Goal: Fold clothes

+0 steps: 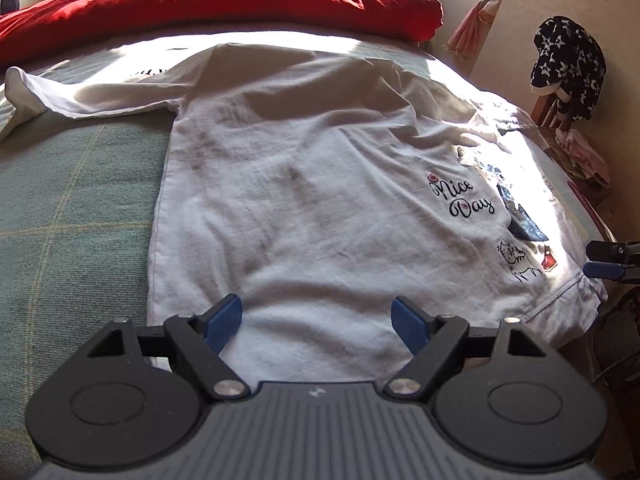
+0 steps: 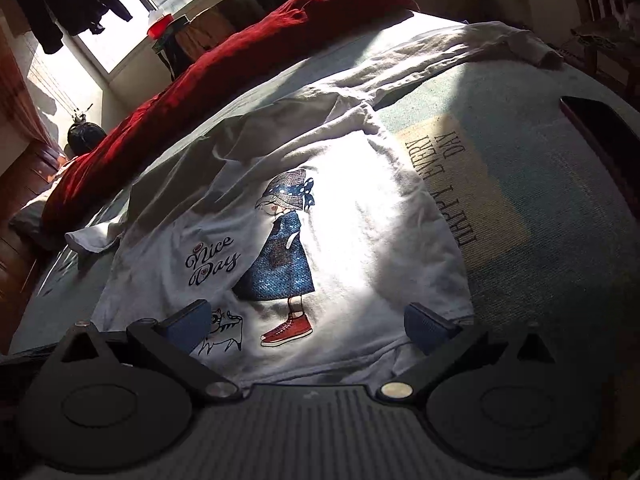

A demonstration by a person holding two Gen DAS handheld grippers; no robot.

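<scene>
White T-shirt (image 1: 304, 184) lay spread front-up on the green checked bedcover (image 1: 72, 208), hem toward both cameras, collar end toward the far side of the bed. Carried a "Nice Day" script (image 2: 212, 260), a printed girl in a blue dress (image 2: 284, 252) with red shoes, and a small outlined cat near the hem. Wrinkled across the chest, with one sleeve (image 1: 52, 96) stretched out flat to the left in the left wrist view and the other sleeve (image 2: 508, 42) reaching toward the far right in the right wrist view. Sat half in bright sun, half in shadow. Hovered just at the hem edge, left gripper (image 1: 320, 320), blue pads spread wide apart with plain shirt cloth showing between them, grasping nothing. Held likewise at the hem over the printed side, right gripper (image 2: 308, 328), fingers parted wide, released, the red shoe and cat visible between them; whether either pad touched the fabric could not be told. Showed at the right edge of the left wrist view as dark fingertips just beside the hem corner. Bunched along the far side of the bed beyond the shirt, a red blanket (image 1: 224, 4). Printed on the bedcover beside the shirt, a pale panel (image 2: 460, 184) reading "HAPPY EVERY DAY". Draped off to the right, a dark star-patterned garment (image 1: 568, 60).
</scene>
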